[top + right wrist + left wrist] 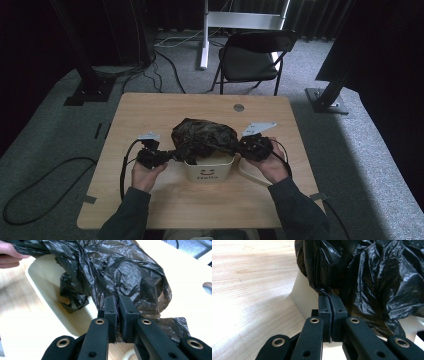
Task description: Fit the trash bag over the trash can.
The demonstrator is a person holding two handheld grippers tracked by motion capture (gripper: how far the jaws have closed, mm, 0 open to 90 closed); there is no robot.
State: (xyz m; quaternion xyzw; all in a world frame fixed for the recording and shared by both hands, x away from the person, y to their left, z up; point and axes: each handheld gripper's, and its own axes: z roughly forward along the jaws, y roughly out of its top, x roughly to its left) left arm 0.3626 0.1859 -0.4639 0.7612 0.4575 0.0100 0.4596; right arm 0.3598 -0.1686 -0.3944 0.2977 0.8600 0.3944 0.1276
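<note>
- Left claw [329,297] clamped on black bag [204,136] edge, 9 o'clock of white bin [209,168].
- Right claw [118,299] also pinching film, 3 o'clock.
- Bag spans bin mouth between them; equidistant.

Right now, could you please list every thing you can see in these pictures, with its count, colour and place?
black plastic bag: 1, black, crumpled over the top of the bin, pinched at both sides
small bin: 1, cream-white with a smiley and a word on its front, on the table between the hands
table: 1, light wood, centre of the high view
round insert: 1, grey, in the tabletop near the far edge
folding chair: 1, black, on the carpet beyond the table
white frame: 1, white, behind the chair
left gripper: 1, black, shut on the bag's edge
right gripper: 1, black, shut on the bag's edge
left hand: 1, holds the left gripper
right hand: 1, holds the right gripper
</note>
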